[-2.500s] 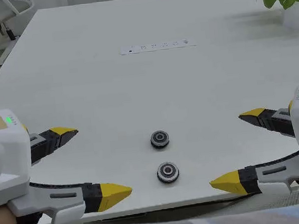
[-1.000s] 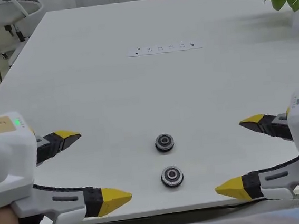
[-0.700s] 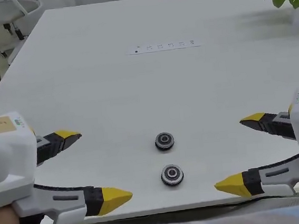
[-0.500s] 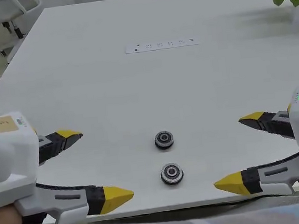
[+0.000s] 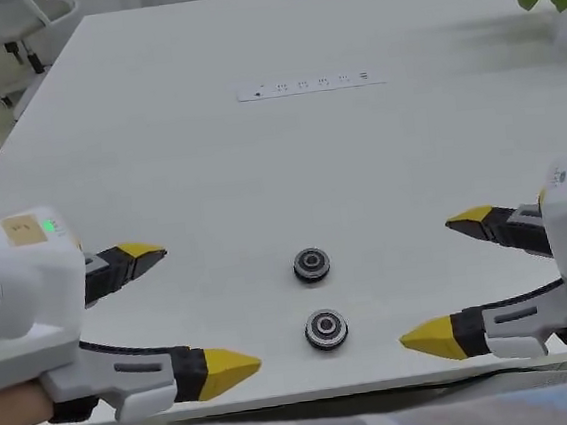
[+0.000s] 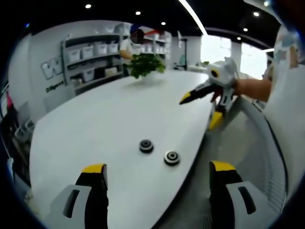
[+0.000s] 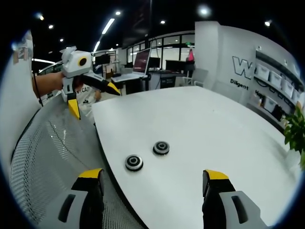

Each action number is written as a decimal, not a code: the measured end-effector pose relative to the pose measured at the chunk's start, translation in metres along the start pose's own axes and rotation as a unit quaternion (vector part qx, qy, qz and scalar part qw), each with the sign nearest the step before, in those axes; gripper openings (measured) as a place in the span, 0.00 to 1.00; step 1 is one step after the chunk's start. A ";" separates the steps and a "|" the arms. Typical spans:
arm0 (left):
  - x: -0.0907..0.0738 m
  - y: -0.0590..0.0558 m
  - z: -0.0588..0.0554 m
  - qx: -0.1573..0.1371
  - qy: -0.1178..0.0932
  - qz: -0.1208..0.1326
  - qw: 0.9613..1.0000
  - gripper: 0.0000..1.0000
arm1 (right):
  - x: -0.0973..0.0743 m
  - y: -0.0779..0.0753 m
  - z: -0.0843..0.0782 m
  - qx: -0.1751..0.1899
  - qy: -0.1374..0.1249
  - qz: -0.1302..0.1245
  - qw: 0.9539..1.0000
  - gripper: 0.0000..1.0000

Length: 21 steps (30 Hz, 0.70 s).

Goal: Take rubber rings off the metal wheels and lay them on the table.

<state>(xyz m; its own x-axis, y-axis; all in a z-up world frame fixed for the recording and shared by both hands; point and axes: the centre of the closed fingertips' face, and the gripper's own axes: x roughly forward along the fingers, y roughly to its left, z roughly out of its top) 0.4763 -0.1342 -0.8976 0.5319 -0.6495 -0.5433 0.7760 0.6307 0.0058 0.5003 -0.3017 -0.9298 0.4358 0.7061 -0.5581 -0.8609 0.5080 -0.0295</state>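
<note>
"Where are the wheels, then?"

"Lower middle of the head view. There are two small round metal wheels lying flat, each with a dark rubber ring round its rim. The nearer wheel sits close to the front edge of the pale grey bench. The farther wheel is just beyond it, and they aren't touching. As far as I can see, neither ring is off yet."

"And the grippers?"

"The white left gripper is at the lower left and the white right gripper at the lower right. Both have their black, yellow-tipped fingers spread wide and hold nothing. The wheels lie between them, well apart from both."

"So what's the first move?"

"I'd say the approach. I'd take the nearer wheel first, since it's the one that could get nudged off the front edge. One gripper should come down and pin the wheel by its metal sides. The other should nip only the rubber at the rim and roll it over the flange, not pull straight. The ring probably stretches and may snap back, so slow is better."

"Where should the ring go?"

"On bare bench further up the frame, short of the white socket strip in the upper middle and clear of the other wheel."
</note>
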 end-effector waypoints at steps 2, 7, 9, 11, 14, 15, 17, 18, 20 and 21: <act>0.001 0.000 0.001 0.006 -0.001 0.000 1.000 0.88 | 0.001 0.000 0.000 0.000 0.000 0.002 1.000 0.84; 0.006 -0.001 0.003 0.013 0.003 -0.009 1.000 0.88 | 0.005 -0.001 0.000 -0.002 -0.003 0.009 1.000 0.83; 0.008 0.000 0.003 0.016 0.005 -0.010 1.000 0.88 | 0.008 -0.002 0.000 -0.004 -0.003 0.012 1.000 0.83; 0.009 0.000 0.004 0.016 0.006 -0.011 1.000 0.88 | 0.010 -0.002 0.000 -0.007 -0.002 0.016 1.000 0.83; 0.011 -0.002 0.007 0.015 0.001 -0.017 1.000 0.87 | 0.014 -0.001 0.000 -0.015 0.000 0.019 1.000 0.82; 0.012 -0.002 0.008 0.015 0.000 -0.019 1.000 0.87 | 0.015 -0.001 0.000 -0.016 0.000 0.021 1.000 0.82; 0.015 -0.002 0.009 0.019 0.001 -0.021 1.000 0.86 | 0.017 -0.003 -0.001 -0.018 0.001 0.023 1.000 0.82; 0.016 -0.001 0.009 0.019 0.001 -0.022 1.000 0.86 | 0.018 -0.003 -0.001 -0.020 0.002 0.025 0.999 0.81; 0.018 0.000 0.011 0.020 -0.001 -0.024 1.000 0.84 | 0.020 -0.002 -0.001 -0.026 0.003 0.029 0.999 0.81; 0.019 0.000 0.011 0.019 -0.001 -0.026 0.999 0.84 | 0.021 -0.001 -0.001 -0.032 0.003 0.032 0.999 0.81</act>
<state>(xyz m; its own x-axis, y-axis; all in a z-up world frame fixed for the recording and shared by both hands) 0.4900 -0.1511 -0.8981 0.4908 -0.6826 -0.5414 0.8150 0.5794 0.0084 0.5107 -0.2875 -0.9422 0.3776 0.7331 -0.5657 -0.9020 0.4293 -0.0458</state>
